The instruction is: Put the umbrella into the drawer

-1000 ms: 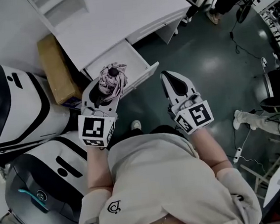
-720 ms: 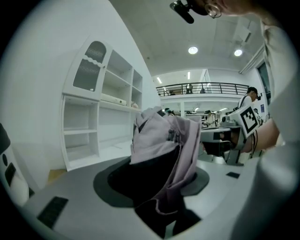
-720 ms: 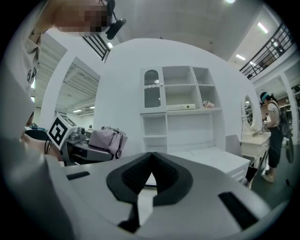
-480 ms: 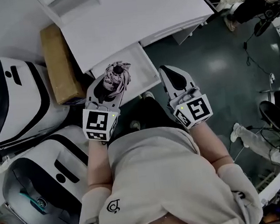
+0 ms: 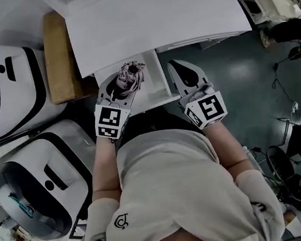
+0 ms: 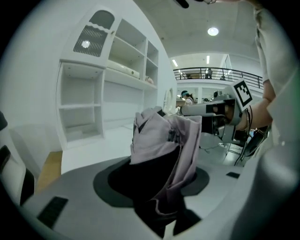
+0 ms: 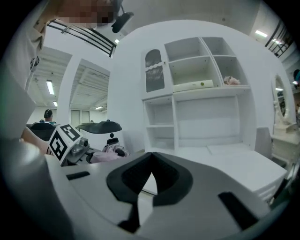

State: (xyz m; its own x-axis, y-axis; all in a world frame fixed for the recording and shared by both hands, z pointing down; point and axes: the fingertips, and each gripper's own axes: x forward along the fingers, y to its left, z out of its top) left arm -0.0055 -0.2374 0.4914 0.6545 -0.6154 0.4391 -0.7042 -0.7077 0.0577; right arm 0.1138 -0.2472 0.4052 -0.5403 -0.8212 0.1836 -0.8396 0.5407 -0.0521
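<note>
White desk (image 5: 156,20), open drawer (image 5: 155,84) at its near edge. Left gripper (image 5: 121,87), jaws clamped part-way on the folded umbrella (image 5: 130,74), hangs over the drawer; lower well inside before releasing. Right gripper (image 5: 183,73), jaws together, empty, at the drawer's right.

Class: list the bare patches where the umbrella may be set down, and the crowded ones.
Bare: the drawer floor between umbrella and right gripper; the white desktop behind it. Crowded: left of the desk, cardboard box and white machines.
</note>
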